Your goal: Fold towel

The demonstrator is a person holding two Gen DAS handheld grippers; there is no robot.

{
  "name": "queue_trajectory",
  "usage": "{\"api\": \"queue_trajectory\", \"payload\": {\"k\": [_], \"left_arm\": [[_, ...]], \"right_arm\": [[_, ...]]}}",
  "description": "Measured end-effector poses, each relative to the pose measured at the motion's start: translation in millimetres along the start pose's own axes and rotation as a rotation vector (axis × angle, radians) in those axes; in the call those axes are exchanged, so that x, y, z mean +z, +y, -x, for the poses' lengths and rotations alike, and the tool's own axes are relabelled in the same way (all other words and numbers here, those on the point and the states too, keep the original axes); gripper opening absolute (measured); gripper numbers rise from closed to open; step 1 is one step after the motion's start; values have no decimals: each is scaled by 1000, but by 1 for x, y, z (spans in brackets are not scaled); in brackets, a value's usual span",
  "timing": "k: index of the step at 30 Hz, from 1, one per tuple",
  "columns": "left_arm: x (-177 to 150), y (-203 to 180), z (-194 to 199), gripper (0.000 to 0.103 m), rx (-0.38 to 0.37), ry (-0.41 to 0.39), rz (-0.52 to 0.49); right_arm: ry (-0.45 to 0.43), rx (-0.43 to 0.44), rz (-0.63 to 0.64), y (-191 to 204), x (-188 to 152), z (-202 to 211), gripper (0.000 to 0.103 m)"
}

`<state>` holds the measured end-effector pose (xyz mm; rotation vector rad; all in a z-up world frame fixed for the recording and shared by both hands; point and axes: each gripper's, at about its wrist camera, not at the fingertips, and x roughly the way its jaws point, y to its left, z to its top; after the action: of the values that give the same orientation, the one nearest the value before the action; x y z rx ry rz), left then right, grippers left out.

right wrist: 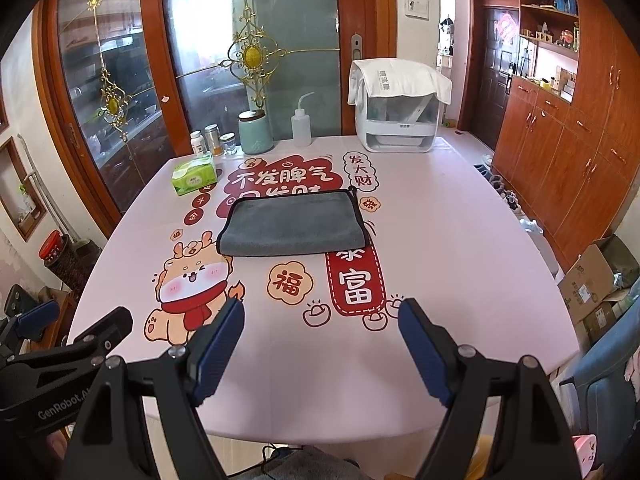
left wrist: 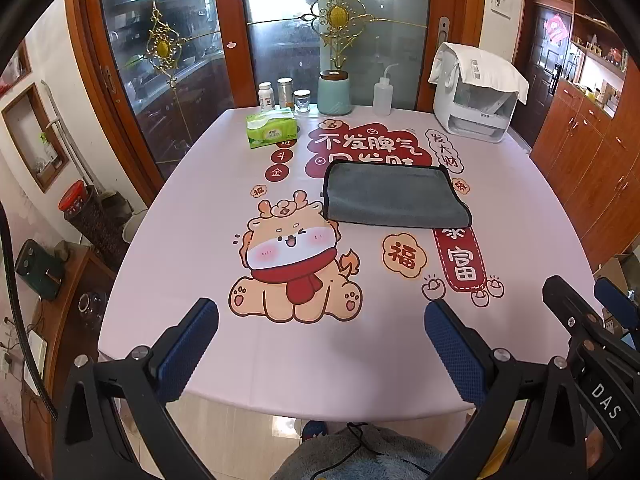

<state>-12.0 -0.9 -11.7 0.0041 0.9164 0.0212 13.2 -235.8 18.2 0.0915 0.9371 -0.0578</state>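
Lying flat near the middle of the table, a little toward its far edge and right side, the grey towel has dark-trimmed edges and appears already doubled over once, its rounded fold facing the near edge.

Left claw: empty, jaws spread wide, hovering over the near edge of the table, well apart from the towel.

Right claw: empty, jaws likewise spread, over the same near edge, just beside the left claw and equally far from the cloth.

Other items along the far edge: a green tissue pack toward the far left corner, small jars, a pale green canister, a squeeze bottle, and a white appliance draped with a cloth toward the far right corner.

Risks, as judged:
- The towel sits well forward of both claws, so a long reach could carry an arm toward the bottle or jars if it overshoots.
- Pinching only the top layer at a trimmed corner would likely peel the existing fold open instead of making a new one.
- The tablecloth looks smooth; a dragged corner may slide the whole towel instead of lifting it.
- Uneven lifting by the two claws would probably leave the edges misaligned.
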Motion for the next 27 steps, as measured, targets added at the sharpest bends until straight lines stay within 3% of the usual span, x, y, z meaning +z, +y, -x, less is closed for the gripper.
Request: {"api": "queue_trajectory", "payload": {"k": [27], "left_arm": [[0, 0, -1, 103, 0, 1, -2]], "right_arm": [[4, 0, 0, 0, 1, -3, 80]]}}
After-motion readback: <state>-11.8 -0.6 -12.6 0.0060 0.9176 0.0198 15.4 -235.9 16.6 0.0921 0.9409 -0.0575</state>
